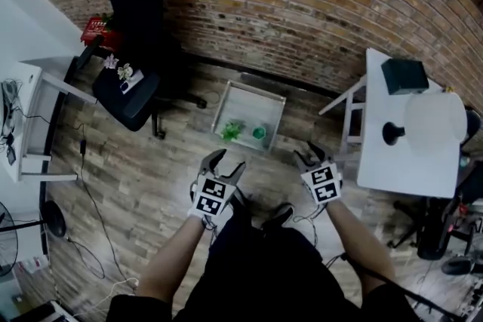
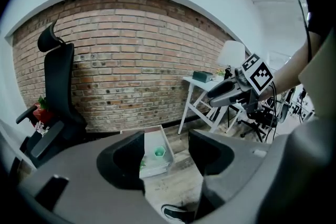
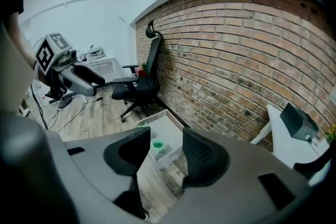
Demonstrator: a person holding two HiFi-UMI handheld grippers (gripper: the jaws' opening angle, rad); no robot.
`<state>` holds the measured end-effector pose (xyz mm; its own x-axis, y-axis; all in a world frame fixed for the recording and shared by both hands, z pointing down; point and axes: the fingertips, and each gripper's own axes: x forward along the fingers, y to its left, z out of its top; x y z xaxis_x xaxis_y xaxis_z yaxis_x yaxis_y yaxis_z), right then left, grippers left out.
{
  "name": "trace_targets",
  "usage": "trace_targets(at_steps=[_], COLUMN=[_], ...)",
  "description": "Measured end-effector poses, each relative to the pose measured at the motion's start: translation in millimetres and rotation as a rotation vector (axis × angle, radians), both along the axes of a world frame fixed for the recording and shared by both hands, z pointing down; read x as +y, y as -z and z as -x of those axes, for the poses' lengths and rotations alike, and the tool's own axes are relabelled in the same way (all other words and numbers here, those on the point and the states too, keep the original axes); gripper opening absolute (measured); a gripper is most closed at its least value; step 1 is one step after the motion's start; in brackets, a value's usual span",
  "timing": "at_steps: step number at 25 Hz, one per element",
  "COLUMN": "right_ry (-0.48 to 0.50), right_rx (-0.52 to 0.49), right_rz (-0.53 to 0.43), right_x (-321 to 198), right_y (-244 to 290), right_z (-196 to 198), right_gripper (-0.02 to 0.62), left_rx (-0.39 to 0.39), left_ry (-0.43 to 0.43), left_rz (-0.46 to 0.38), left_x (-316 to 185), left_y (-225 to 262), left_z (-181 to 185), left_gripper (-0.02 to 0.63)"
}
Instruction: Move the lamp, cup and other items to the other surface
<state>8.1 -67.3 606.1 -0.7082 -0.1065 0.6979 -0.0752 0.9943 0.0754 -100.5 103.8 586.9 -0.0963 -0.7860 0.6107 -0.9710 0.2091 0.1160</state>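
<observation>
The left gripper [image 1: 226,162] and right gripper [image 1: 309,154] are held with jaws apart, empty. Beside the cup [image 1: 259,133] in the tray [image 1: 253,105], a green thing [image 1: 232,130] cannot be identified.

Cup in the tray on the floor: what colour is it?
Green. The cup shows best in the right gripper view.

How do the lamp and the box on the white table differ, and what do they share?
The lamp has a round white shade; the box is dark and square-edged. The box sits nearer the brick wall than the lamp. Both stand on the table.
</observation>
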Motion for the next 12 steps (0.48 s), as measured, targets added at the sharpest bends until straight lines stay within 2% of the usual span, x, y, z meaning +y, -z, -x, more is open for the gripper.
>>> trace_targets(at_steps=[6, 12], right_ry=[-0.015, 0.031], right_rx=[0.027, 0.050], right_rz=[0.001, 0.048], right_x=[24, 35], right_y=[-23, -69], right_z=[40, 69], right_gripper=[0.198, 0.215], left_rx=[0.045, 0.080], left_ry=[-0.023, -0.031], left_rz=[0.006, 0.020], left_x=[25, 23], left_y=[-20, -56], left_z=[38, 46], left_gripper=[0.259, 0.259])
